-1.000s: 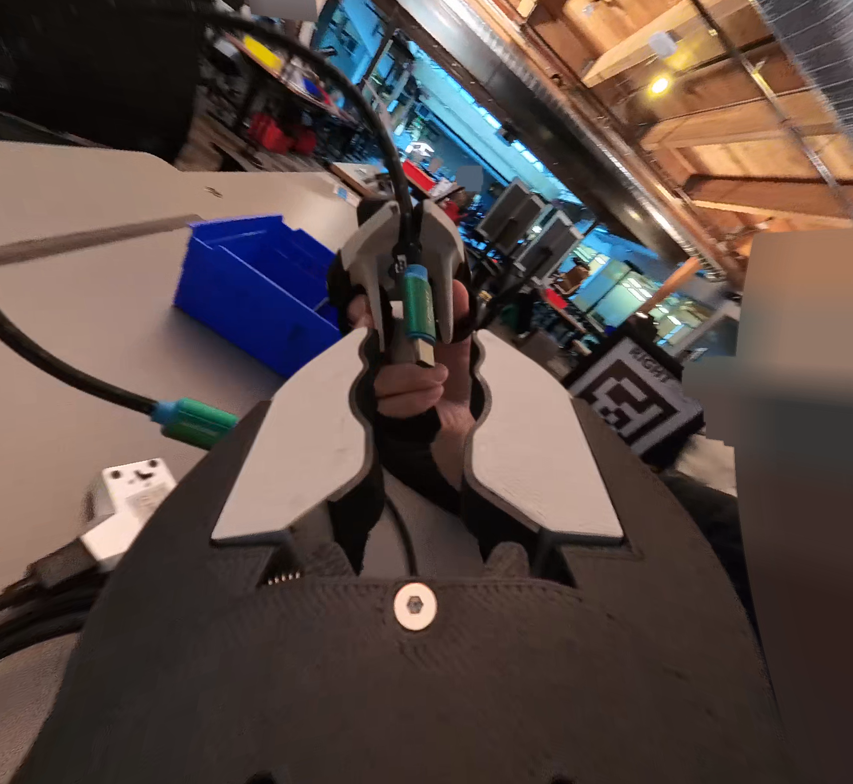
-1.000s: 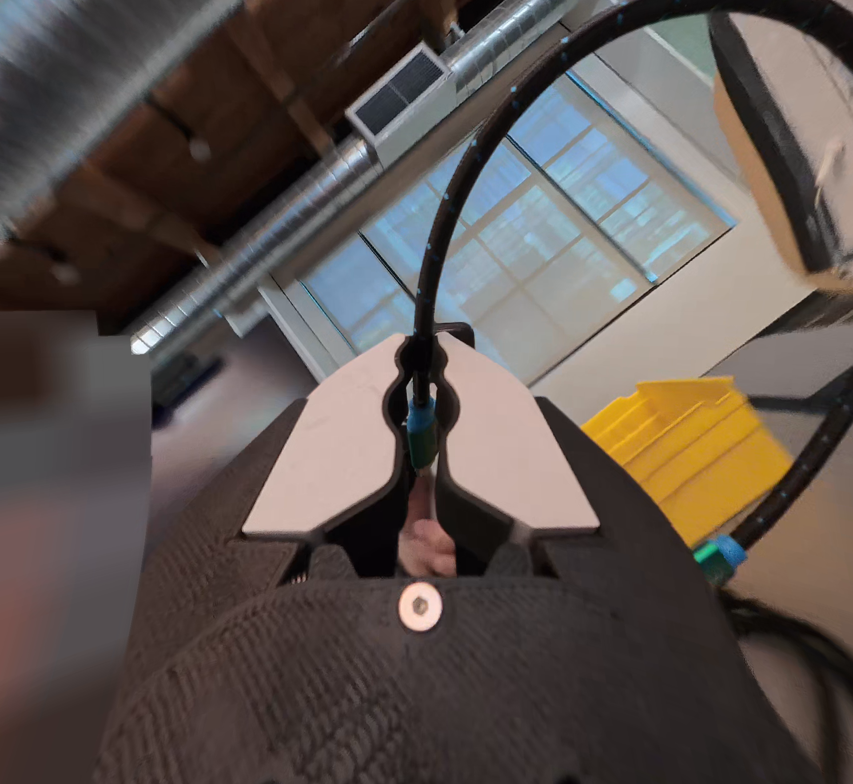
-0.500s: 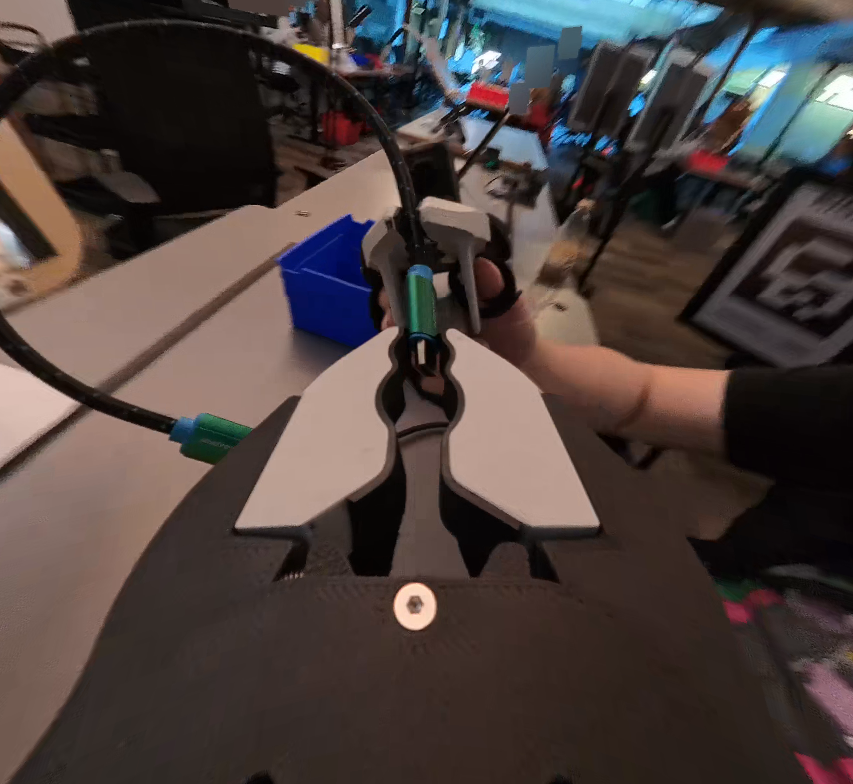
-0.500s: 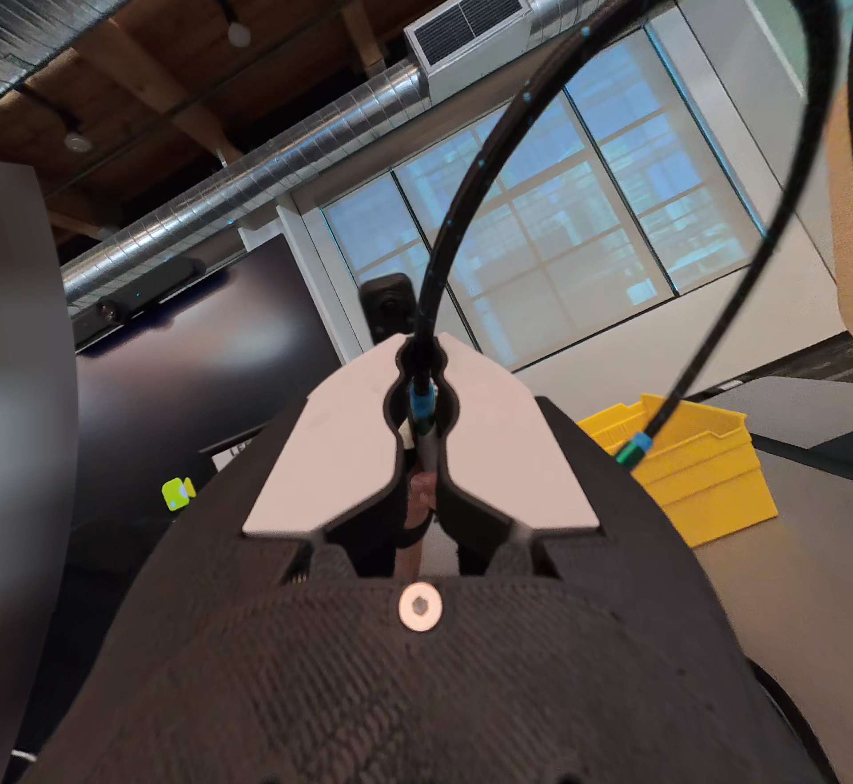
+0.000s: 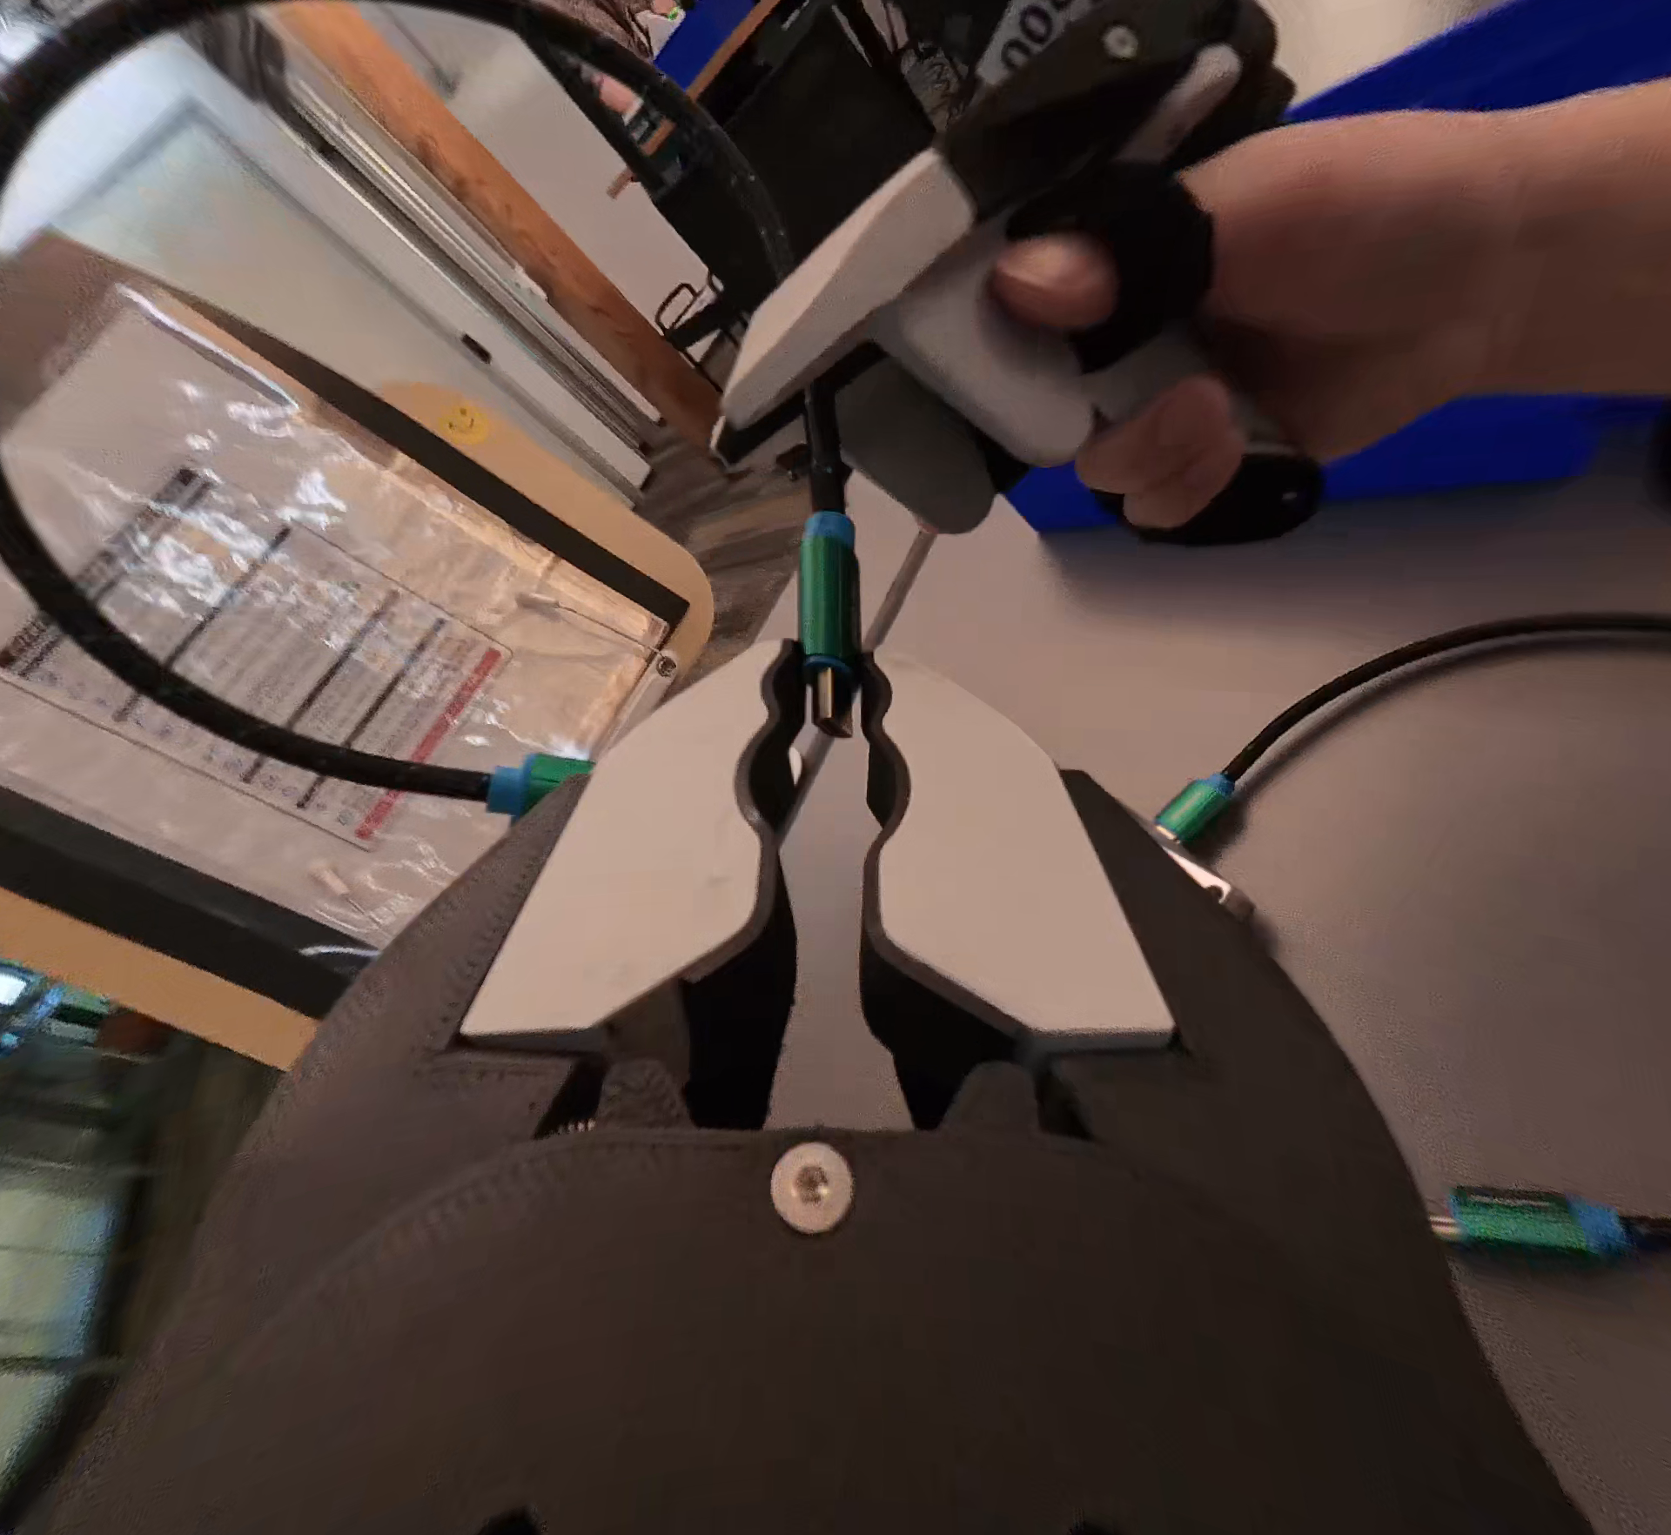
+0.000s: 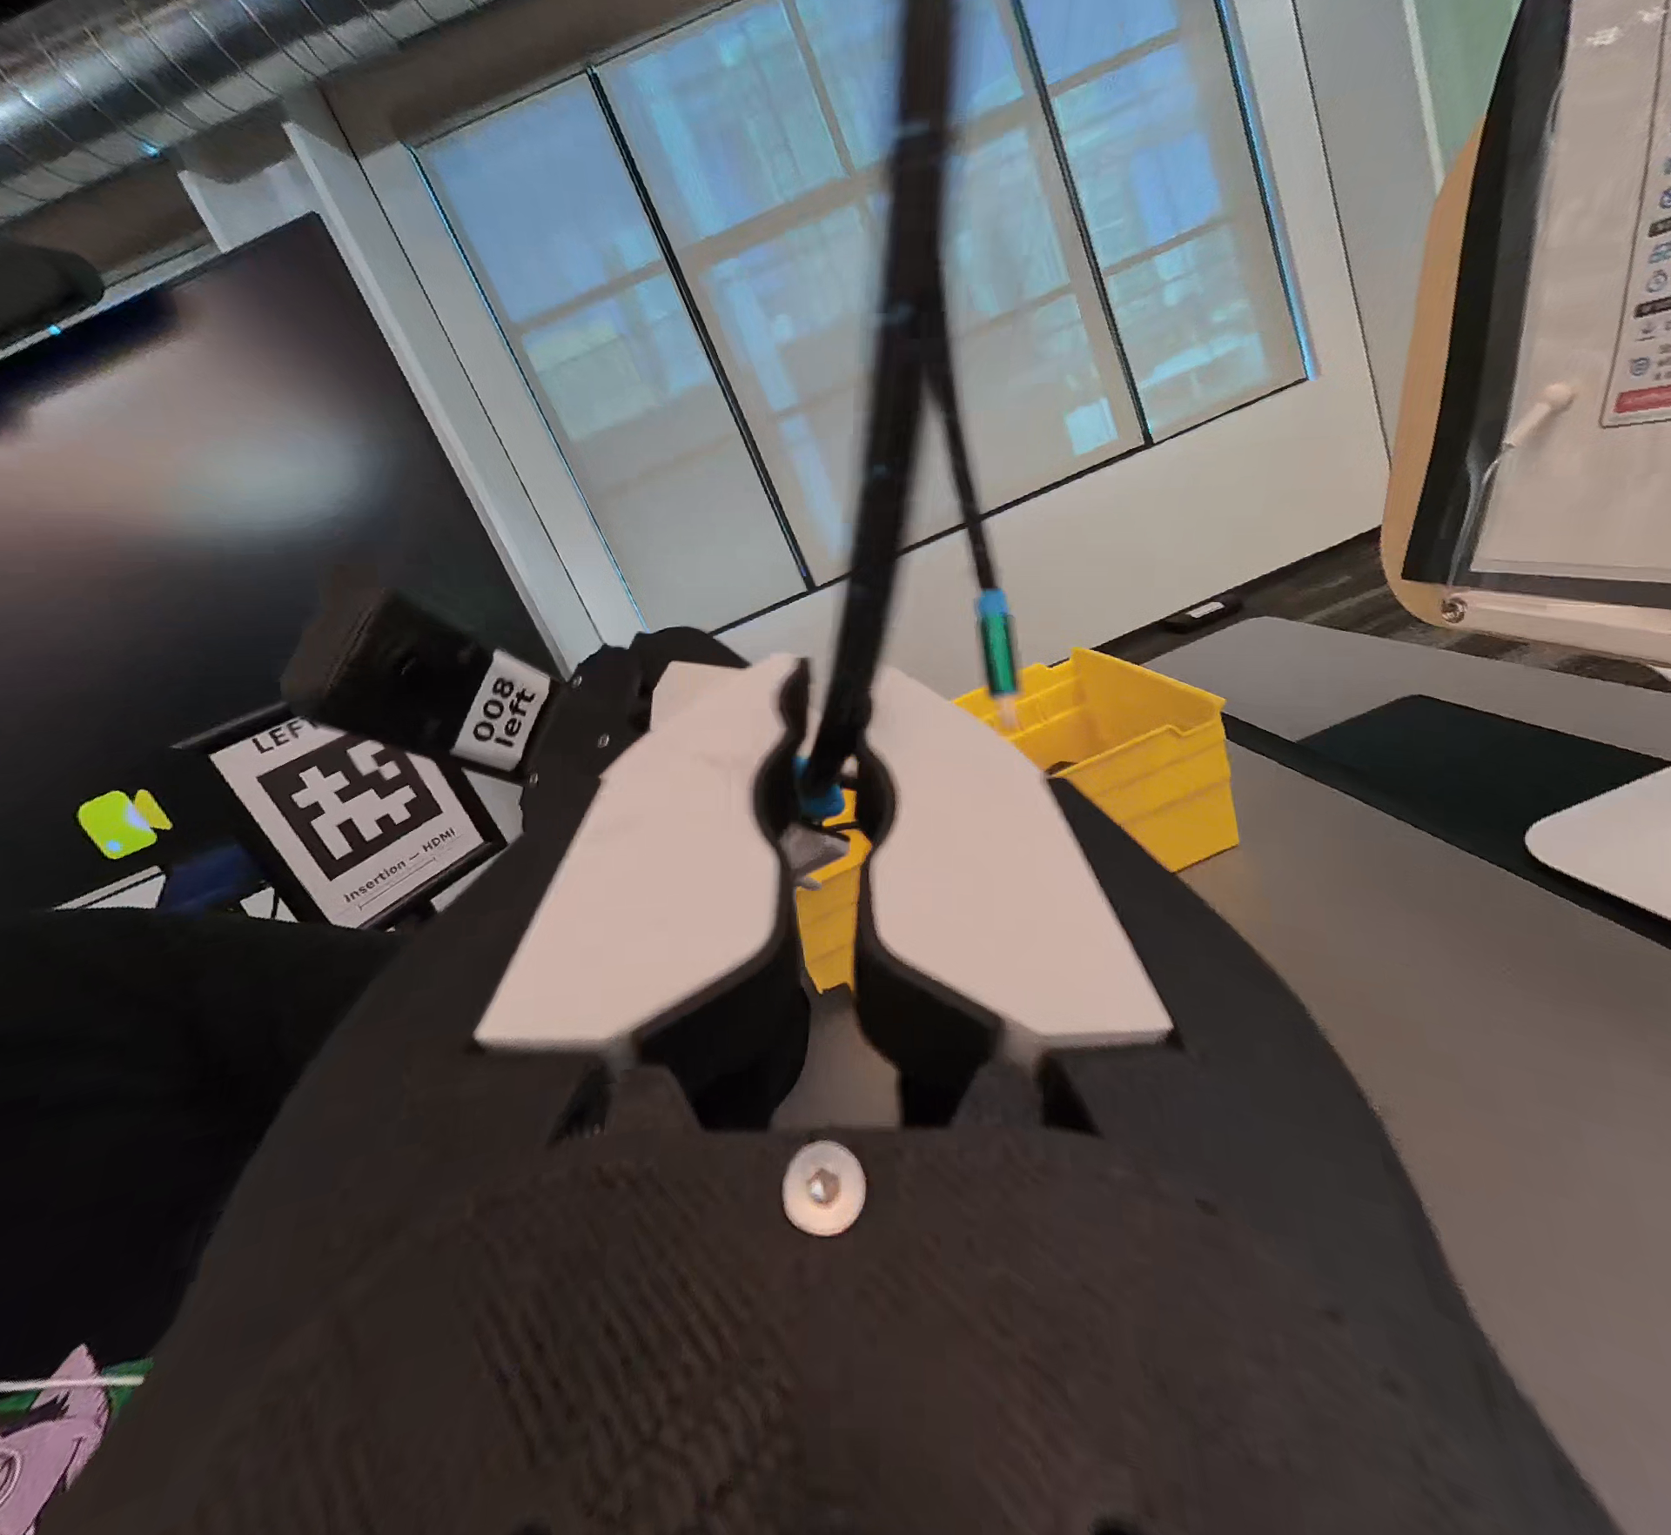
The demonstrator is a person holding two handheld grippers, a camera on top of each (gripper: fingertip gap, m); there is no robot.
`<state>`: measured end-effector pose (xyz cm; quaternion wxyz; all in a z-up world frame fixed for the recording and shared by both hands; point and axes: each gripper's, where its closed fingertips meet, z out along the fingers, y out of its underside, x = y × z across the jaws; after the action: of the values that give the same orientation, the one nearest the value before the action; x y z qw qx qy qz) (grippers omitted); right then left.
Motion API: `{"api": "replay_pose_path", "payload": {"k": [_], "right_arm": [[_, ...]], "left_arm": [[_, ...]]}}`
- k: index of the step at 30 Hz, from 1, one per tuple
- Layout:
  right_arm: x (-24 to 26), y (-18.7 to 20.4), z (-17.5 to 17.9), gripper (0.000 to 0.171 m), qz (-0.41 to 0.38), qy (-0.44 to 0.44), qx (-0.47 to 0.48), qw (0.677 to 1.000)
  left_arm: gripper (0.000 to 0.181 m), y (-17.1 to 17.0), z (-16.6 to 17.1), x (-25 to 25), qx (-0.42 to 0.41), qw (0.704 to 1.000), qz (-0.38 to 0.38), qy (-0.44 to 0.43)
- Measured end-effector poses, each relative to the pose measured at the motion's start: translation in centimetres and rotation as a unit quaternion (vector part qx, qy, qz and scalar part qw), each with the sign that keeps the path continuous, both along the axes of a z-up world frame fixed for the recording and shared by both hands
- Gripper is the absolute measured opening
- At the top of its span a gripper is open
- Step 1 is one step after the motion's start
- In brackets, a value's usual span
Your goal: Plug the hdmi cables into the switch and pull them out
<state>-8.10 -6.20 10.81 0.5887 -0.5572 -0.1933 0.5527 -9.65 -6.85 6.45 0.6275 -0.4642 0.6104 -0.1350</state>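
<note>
A green HDMI plug (image 5: 825,601) with a blue collar stands between the two grippers above the table. My left gripper (image 5: 827,664) is shut on its lower end, and the metal tip shows between the fingers. My right gripper (image 5: 796,425), held by a hand, is shut on the black cable (image 5: 818,452) just above the plug. In the right wrist view the right gripper (image 6: 827,705) holds the cable (image 6: 882,407), with the left gripper (image 6: 687,696) close behind. The cable loops round to a second plug (image 5: 533,777). A small white corner (image 5: 1207,886), perhaps the switch, shows beside my left finger.
Two more green plugs (image 5: 1194,804) (image 5: 1537,1220) lie on a dark mat (image 5: 1447,994) at the right. A blue bin (image 5: 1447,443) stands behind the right hand. A yellow bin (image 6: 1130,759) sits beyond the right gripper, with a loose plug (image 6: 995,651) hanging over it. A board with a plastic-covered sheet (image 5: 298,587) stands left.
Both grippers have swung down from facing the room and ceiling toward the table. The plug stays held between them, and the right gripper now sits on the cable above the plug.
</note>
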Motion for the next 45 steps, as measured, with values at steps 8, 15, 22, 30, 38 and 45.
{"api": "replay_pose_path", "payload": {"k": [8,15,22,30,38,45], "right_arm": [[0.0,0.3,-0.5,0.005,0.029,0.044,-0.05,0.997],[-0.6,-0.1,-0.9,0.004,0.074,0.028,-0.044,0.996],[-1.2,-0.6,-1.1,0.002,0.093,0.01,-0.077,0.993],[0.1,0.7,-1.3,0.013,0.105,0.076,-0.118,0.984],[-1.2,-1.2,-0.6,0.035,0.132,0.043,-0.022,0.99],[-2.6,-3.4,-0.9,0.024,0.181,-0.001,0.021,0.983]], "left_arm": [[0.011,-0.5,-0.3,-0.1,-0.075,0.997,-0.036,0.003],[0.011,-1.2,-0.8,-0.4,-0.12,0.991,-0.061,0.028],[0.011,-1.5,-1.3,-0.7,-0.224,0.97,-0.097,0.016],[0.011,0.7,-0.8,-0.7,0.034,0.997,0.032,0.067],[0.011,0.4,2.2,-1.5,0.292,0.951,0.094,0.042],[0.01,-0.4,2.1,-2.0,0.358,0.929,0.068,0.066]]}}
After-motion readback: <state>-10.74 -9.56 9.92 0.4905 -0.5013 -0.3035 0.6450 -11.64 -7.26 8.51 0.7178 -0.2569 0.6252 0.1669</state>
